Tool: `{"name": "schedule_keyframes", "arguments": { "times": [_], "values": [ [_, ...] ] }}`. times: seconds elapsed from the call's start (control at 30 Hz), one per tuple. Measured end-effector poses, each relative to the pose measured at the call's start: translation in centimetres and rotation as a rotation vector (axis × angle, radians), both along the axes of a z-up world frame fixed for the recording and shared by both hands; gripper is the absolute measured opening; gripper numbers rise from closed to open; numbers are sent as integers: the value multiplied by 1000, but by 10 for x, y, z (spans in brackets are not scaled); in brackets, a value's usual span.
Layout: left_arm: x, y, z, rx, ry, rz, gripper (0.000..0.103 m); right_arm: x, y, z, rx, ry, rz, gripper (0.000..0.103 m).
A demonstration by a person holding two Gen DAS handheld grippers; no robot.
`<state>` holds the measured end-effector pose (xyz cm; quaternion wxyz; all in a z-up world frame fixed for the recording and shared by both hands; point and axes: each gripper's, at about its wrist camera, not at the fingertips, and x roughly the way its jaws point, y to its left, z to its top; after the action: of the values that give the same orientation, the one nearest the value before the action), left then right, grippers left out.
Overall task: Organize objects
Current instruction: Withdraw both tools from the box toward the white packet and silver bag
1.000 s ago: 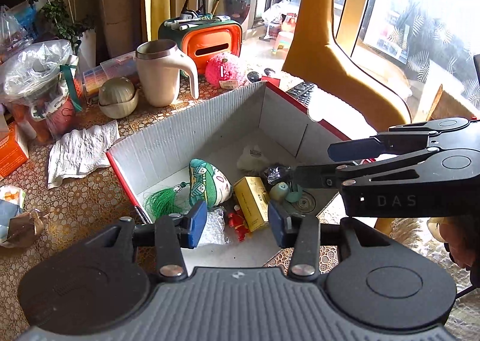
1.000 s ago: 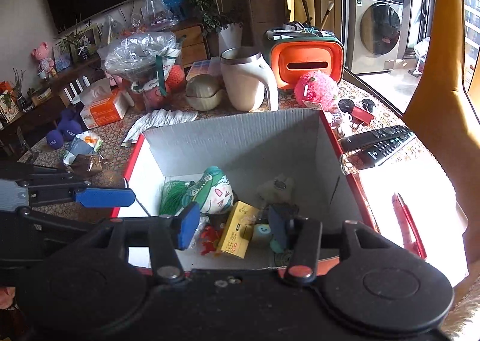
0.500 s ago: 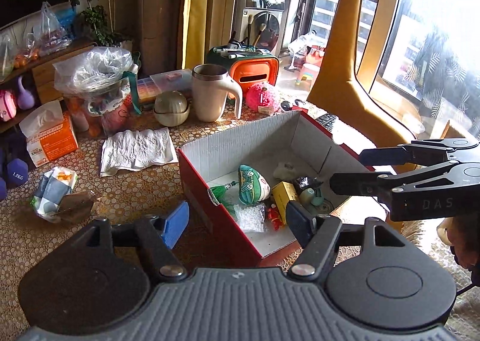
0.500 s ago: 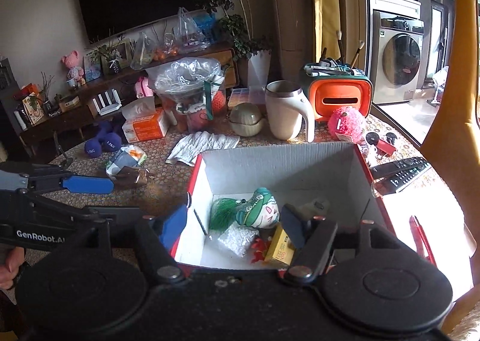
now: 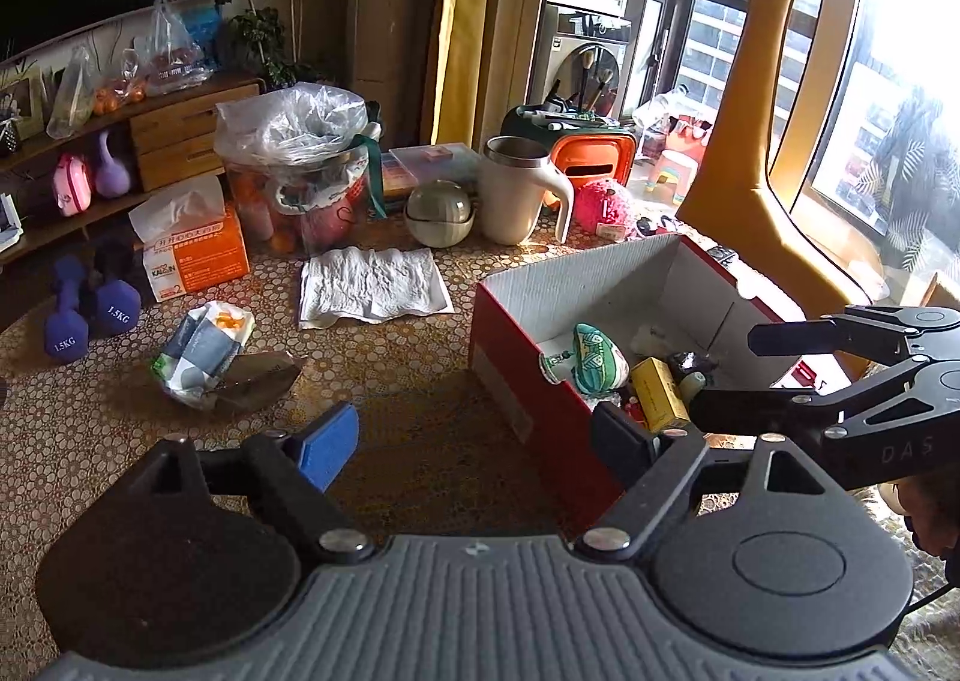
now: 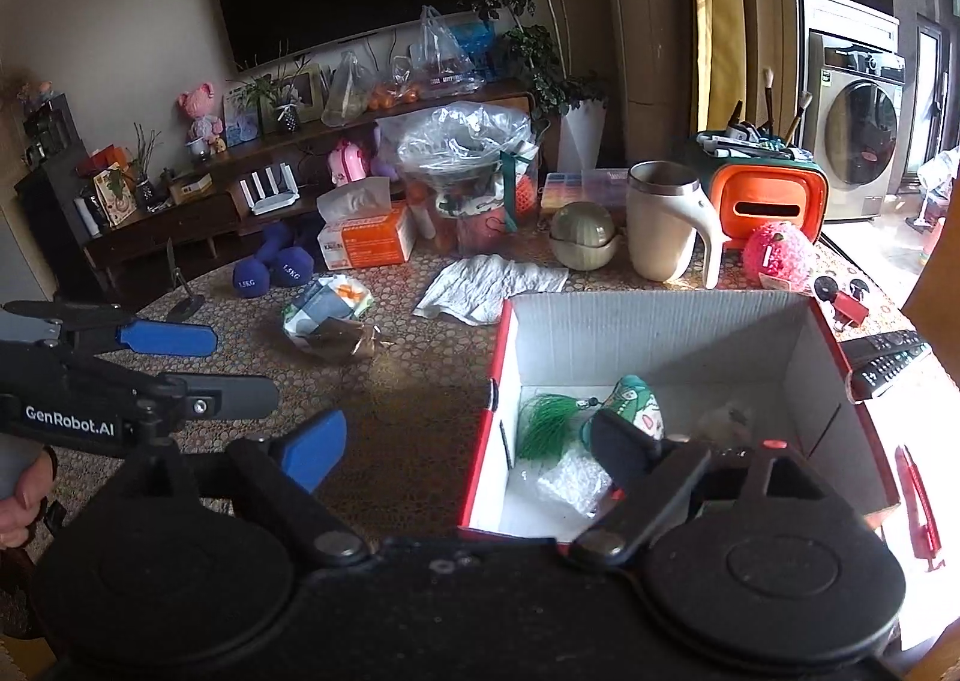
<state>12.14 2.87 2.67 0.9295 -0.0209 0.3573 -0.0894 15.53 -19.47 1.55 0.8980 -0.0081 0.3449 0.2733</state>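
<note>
Left gripper (image 5: 474,441): jaws spreading wide and opening further, gripping nothing, hovering over bare patterned tablecloth (image 5: 396,381). Right gripper (image 6: 462,441): likewise opening wide, empty, one blue pad over the cloth, the dark pad overlapping the near wall of the red cardboard box (image 6: 660,321).

Just ahead and right of the left gripper, sitting open: that box, holding a green patterned pouch (image 5: 594,360), a yellow packet (image 5: 657,393), a green tassel (image 6: 543,420) and a bubble-wrap bag (image 6: 570,480); smaller items behind the right gripper's dark finger staying hidden, too small to name.

Ahead and left of both grippers, lying on the cloth: a crumpled snack wrapper (image 5: 204,345), and past it a white cloth (image 5: 372,288).

Farther out, standing in a row: tissue box (image 5: 192,255), plastic-covered bin (image 5: 300,171), lidded bowl (image 5: 438,213), cream jug (image 5: 519,189), orange case (image 5: 591,159), pink fluffy ball (image 5: 603,204). Beyond the box to the right: remote controls (image 6: 888,357), cut off partly by its wall.

At frame edge, barely showing: a hand (image 6: 21,495) gripping the left tool.
</note>
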Motion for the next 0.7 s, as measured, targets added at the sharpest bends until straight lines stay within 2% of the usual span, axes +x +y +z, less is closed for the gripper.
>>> {"name": "schedule_keyframes", "arguments": {
  "times": [0.23, 0.3, 0.53, 0.7],
  "values": [
    [-1, 43, -17, -12, 15, 66, 93, 5, 34, -6, -6, 0, 44, 100],
    [-2, 60, -26, -11, 19, 97, 100, 8, 45, -7, -12, 3, 62, 100],
    [-1, 113, -57, -3, 12, 205, 102, 27, 87, -19, -44, 30, 102, 100],
    [16, 149, -73, 11, 12, 273, 102, 47, 113, -29, -54, 55, 131, 100]
  ]
}}
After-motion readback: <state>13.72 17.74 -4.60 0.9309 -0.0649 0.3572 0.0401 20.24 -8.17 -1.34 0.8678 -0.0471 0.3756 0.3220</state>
